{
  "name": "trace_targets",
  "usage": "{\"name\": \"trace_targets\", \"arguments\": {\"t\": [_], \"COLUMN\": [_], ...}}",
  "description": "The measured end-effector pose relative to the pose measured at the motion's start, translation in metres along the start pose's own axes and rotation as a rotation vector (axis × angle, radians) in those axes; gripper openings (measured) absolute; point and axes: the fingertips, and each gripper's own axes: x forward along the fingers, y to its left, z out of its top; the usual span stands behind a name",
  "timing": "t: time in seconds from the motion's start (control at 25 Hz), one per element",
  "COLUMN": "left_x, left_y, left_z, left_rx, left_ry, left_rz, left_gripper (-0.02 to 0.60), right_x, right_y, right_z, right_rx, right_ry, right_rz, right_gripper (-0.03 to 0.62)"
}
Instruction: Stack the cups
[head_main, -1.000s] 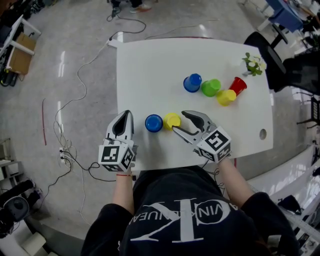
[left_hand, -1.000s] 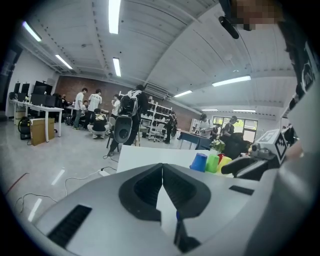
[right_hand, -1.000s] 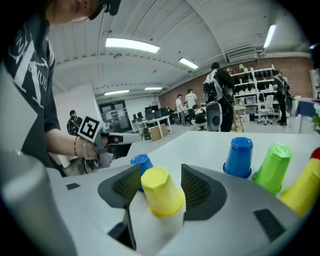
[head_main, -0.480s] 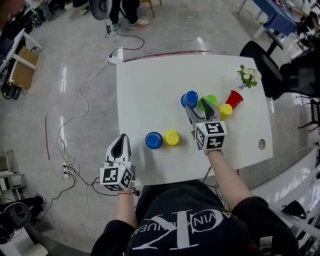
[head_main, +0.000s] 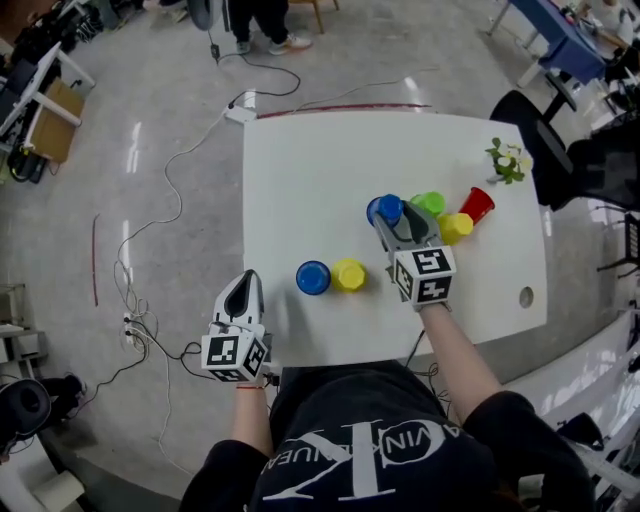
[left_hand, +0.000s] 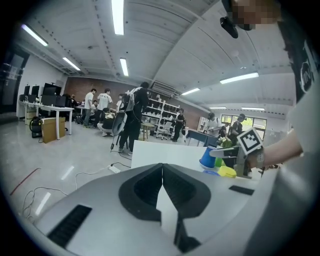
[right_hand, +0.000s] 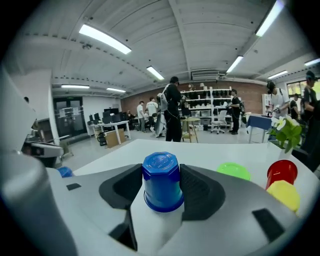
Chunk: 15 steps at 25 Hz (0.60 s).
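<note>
White table (head_main: 300, 170), six coloured cups (head_main: 313, 277), small plant (head_main: 508, 160)

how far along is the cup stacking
Nothing is stacked: six cups stand singly on the table. In hand: the right gripper has just been closing its jaws on the far blue cup, not lifted yet. The left gripper is shut and empty. All stacking remains.

Open lab workspace, storage shelves (right_hand: 207, 102), strip lights (right_hand: 105, 39) (people (right_hand: 172, 110) at desks (left_hand: 50, 107))
</note>
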Motion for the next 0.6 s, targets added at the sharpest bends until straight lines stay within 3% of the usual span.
{"name": "trace_targets", "arguments": {"t": [0.2,0.6], "left_x": [0.006,0.014], "left_y": [0.001,-0.009], "left_z": [0.012,0.03], "left_rx": [0.003,0.029], "left_ry": [-0.033,-0.054], "left_rz": [-0.01,-0.056], "left_gripper": [0.005,0.005], "right_x": [-0.049,-0.094], "right_y": [0.028,0.056], "right_z": [-0.027,-0.069], "right_rx": [-0.077,-0.128], "right_ry": [0.045,0.124], "right_rz": [0.126,0.185], "right_gripper": [0.241,0.242]}}
